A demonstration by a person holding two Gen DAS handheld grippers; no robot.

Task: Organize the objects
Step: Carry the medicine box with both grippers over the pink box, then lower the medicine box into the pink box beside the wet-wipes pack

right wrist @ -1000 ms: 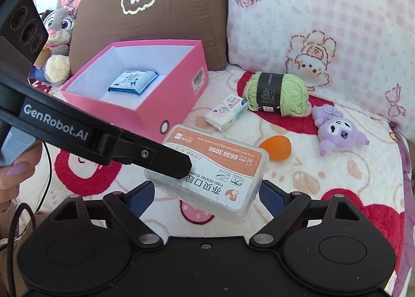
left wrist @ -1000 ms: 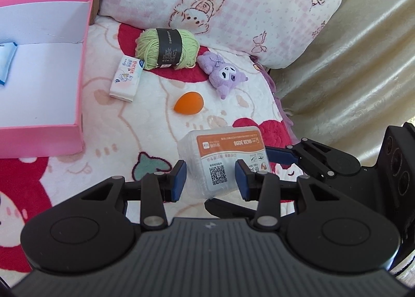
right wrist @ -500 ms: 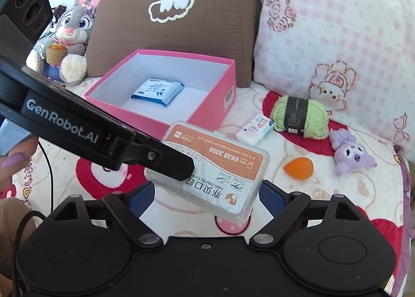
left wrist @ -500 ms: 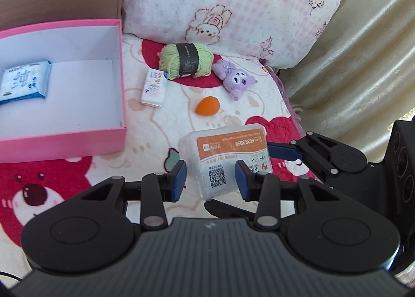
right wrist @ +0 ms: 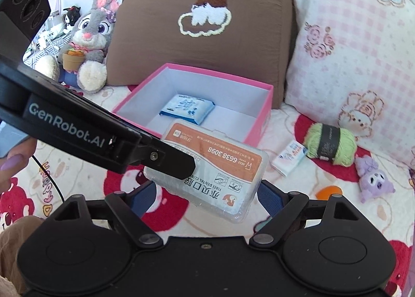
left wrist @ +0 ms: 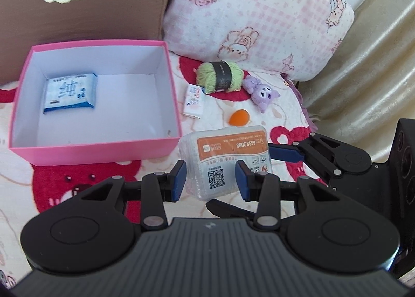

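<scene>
nearest to us, the left claw (left wrist: 210, 177) is narrowed onto the clear plastic floss box (left wrist: 224, 159), its blue pads pressing the two sides at the near end where the qr code is printed. the box hangs in the air above the bed, tilted, with its orange label facing up.

the right claw (right wrist: 206, 193) stands wide around the same box (right wrist: 212, 167) from the other side. its jaws have just been closing a little with the box between them. the right-hand pad sits at the box's edge, but the left-hand pad is partly hidden behind the box and the left claw's arm, so we cannot tell whether both pads press on it. in the left wrist view one blue finger (left wrist: 284, 153) of the right claw lies against the far right side of the box.

just beyond the held box sits the pink box (left wrist: 98, 150) on the blanket, open, with a blue wipes packet (left wrist: 70, 93) lying flat inside near its left wall.

to the right of the pink box, on the blanket, we see a small white carton (left wrist: 193, 99), an orange egg-shaped sponge (left wrist: 240, 117), a green yarn ball (left wrist: 220, 76) with a dark band, and a purple plush toy (left wrist: 260, 93) beside the yarn.

farthest back lean a brown cushion (right wrist: 202, 29) and a pink checked pillow (left wrist: 259, 16), with a grey rabbit plush (right wrist: 90, 42) to the left of the cushion.
</scene>
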